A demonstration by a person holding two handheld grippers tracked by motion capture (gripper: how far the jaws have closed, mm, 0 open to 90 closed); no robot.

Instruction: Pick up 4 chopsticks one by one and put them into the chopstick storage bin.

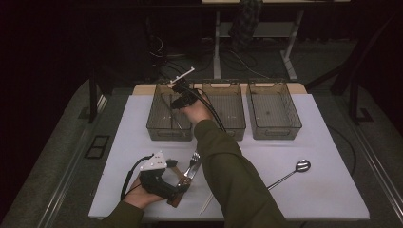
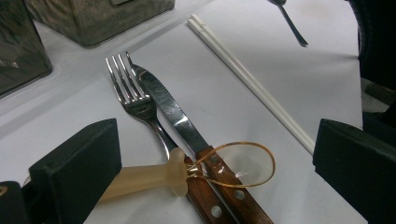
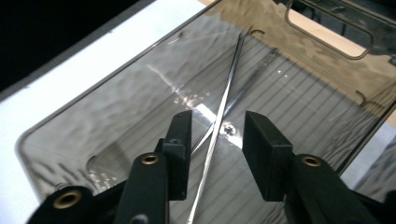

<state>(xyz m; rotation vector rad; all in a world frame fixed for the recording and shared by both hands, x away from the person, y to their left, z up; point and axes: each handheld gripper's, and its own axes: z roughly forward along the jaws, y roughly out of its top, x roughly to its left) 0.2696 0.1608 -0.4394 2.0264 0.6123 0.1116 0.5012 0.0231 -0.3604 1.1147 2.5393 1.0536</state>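
Chopsticks [image 3: 219,116] of thin metal lie crossed in the leftmost bin [image 1: 157,124], long axes running lengthwise between the right gripper [image 3: 215,140]'s part-open, empty jaws. The left gripper [image 2: 215,172] waits wide open over a fork [image 2: 135,100] and knife [image 2: 173,114] on the table [image 1: 313,190].

Behind your white-topped table [image 1: 328,190] lies dim grey floor [image 1: 57,156] (cables trailing), with a light-legged desk [image 1: 285,28] beyond.
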